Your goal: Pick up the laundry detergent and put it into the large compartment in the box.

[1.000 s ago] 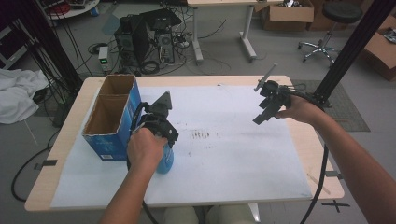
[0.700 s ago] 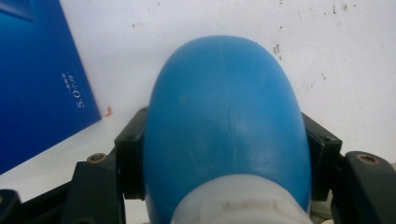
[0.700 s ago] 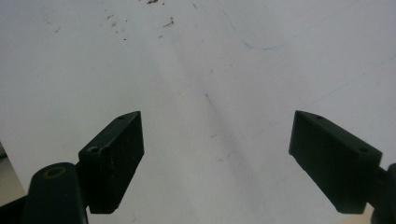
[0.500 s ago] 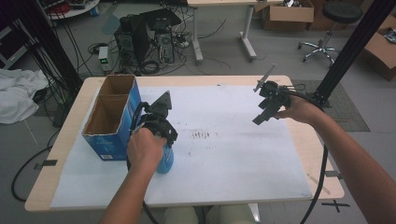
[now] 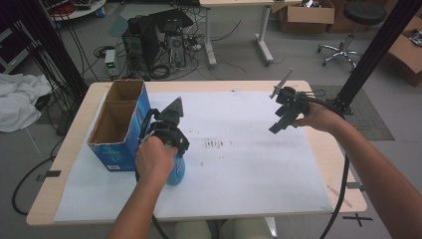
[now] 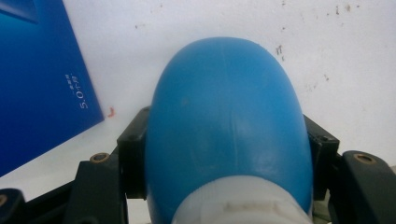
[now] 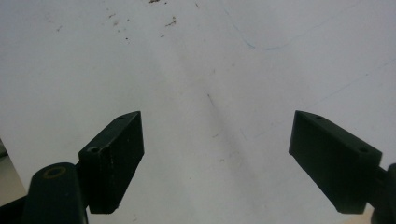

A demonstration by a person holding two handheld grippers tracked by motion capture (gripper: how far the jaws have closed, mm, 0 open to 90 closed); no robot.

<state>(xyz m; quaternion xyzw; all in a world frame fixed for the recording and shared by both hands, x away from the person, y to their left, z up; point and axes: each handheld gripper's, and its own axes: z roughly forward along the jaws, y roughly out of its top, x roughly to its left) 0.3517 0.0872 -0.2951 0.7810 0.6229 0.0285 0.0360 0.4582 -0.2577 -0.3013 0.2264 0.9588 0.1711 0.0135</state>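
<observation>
- The blue bottle (image 6: 224,126) stands near the desk's (image 5: 69,164) left edge, just beside the blue box (image 5: 119,127).
- Your left gripper (image 5: 175,167) has just been closing and now pinches the bottle.
- Your right gripper (image 5: 279,124) hangs with its jaws spread near the right edge, holding nothing.

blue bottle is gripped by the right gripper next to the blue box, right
No: the left gripper grips the blue bottle, its jaws pressed on both sides, as the left gripper view shows. It does stand next to the blue box. The right gripper is open.

Left hand-held gripper (image 6: 224,154) clamped, right (image 7: 215,158) agape
</observation>
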